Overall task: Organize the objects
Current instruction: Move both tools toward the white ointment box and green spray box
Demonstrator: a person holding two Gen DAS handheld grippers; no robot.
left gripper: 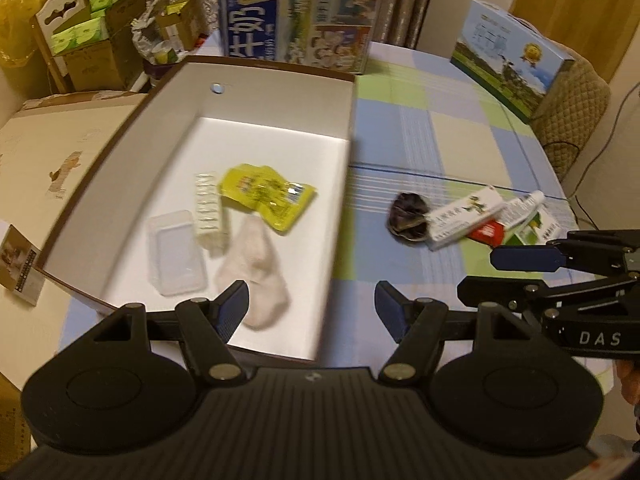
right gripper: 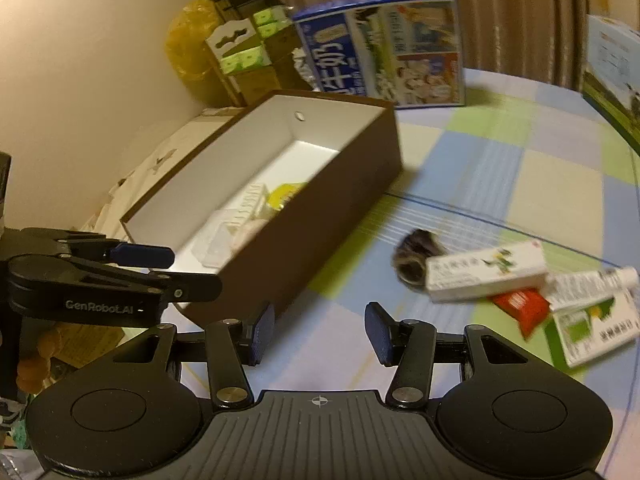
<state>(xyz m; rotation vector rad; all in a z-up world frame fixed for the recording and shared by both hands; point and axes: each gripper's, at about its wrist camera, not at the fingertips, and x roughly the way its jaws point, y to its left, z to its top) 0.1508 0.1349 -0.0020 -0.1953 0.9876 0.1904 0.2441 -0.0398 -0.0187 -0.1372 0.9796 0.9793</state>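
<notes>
1. While both claws hang empty above the desk (left gripper: 460, 152), treat the brown shoebox (left gripper: 280, 128) as the fixed target: it sits on the left part of the checked cloth and already holds a yellow snack packet (left gripper: 264, 196), a white sock (left gripper: 256, 272), a clear plastic tray (left gripper: 176, 252) and a pale ribbed strip (left gripper: 208, 216).
2. Judging by what lies outside the box, the step in hand is a fetch from the small heap to its right, well apart from its wall.
3. Start with the white ointment box (right gripper: 484, 270), which lies on top, one end touching the dark scrunchie (right gripper: 416, 254) and its near side over the red packet (right gripper: 520, 308).
4. Use the right claw (right gripper: 320, 334), the nearer one; its jaws stand about half open with nothing between them, probably wide enough for the carton's narrow side.
5. Grip across the short width, near the middle, so the carton does not swing.
6. Keep the left claw (left gripper: 312, 310), also part open and empty, over the shoebox's near edge and clear of the other's path.
7. Leave the tube (right gripper: 592, 280) and the green-and-white carton (right gripper: 596, 328) for later, as both lie at the far edge of the heap.
8. Lift straight up first; dragging would likely pull the scrunchie along.
</notes>
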